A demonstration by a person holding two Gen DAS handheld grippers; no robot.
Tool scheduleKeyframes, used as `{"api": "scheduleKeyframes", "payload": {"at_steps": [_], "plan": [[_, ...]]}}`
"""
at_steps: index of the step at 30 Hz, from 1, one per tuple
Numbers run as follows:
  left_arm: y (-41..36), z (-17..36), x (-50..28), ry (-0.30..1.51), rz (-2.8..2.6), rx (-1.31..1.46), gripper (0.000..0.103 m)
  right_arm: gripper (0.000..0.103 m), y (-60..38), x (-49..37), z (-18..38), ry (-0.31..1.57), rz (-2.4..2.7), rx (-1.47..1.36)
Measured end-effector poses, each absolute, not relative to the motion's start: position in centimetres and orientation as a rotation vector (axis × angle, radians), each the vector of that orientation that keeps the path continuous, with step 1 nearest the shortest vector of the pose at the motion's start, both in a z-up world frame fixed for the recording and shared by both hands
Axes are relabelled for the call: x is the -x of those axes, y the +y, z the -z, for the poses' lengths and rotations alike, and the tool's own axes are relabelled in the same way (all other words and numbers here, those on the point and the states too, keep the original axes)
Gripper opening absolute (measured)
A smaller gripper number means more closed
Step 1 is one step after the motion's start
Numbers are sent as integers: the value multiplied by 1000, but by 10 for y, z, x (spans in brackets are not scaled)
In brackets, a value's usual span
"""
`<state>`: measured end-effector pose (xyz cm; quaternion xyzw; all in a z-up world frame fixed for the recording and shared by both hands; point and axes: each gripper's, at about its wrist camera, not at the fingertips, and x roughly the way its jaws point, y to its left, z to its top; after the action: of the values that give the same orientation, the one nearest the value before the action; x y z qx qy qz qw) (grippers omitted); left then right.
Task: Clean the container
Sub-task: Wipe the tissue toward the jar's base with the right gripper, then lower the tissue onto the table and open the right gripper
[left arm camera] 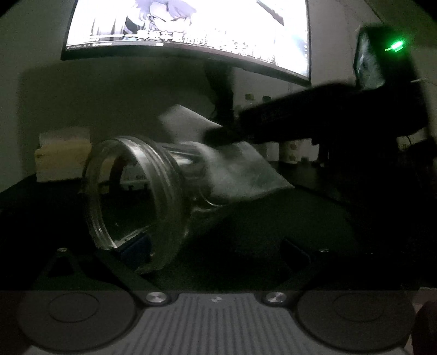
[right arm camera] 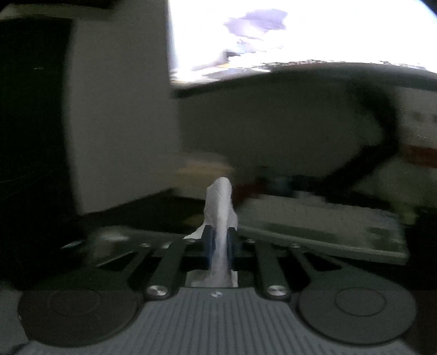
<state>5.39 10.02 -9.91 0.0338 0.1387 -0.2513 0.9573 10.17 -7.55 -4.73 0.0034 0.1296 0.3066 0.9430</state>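
In the left wrist view my left gripper [left arm camera: 210, 240] is shut on a clear glass jar [left arm camera: 142, 199], held on its side with the threaded open mouth facing left. My right gripper [left arm camera: 218, 135] comes in from the upper right, dark and blurred, and holds a white tissue [left arm camera: 237, 169] against the jar's far end. In the right wrist view my right gripper [right arm camera: 220, 240] is shut on the white tissue [right arm camera: 220, 207], which sticks up between the blue pads [right arm camera: 209, 243]. The jar does not show in that view.
A lit monitor [left arm camera: 191, 24] on a dark stand hangs above the dark desk. A pale yellow-and-white box [left arm camera: 62, 155] stands at the back left. Small bottles [left arm camera: 289, 153] line the back right. A keyboard [right arm camera: 322, 229] lies to the right in the right wrist view.
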Motion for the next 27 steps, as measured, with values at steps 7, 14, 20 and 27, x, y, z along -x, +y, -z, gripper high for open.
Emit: {"api": "scheduleKeyframes", "payload": {"at_steps": [7,14,20,27], "plan": [[100,98,-55,270,501,-51,102,15,-95,-106,55,317,-546,-46],[100,94,-57,258,483,-2,75,16,-155,-96,56,349,-357,-234],[83,89,-51,226,465,31,13,16,-174,-73,57,347,-414,-272],[28,82,-35,179,327,-28,10,16,-198,-81,59,383,-429,-302]]}}
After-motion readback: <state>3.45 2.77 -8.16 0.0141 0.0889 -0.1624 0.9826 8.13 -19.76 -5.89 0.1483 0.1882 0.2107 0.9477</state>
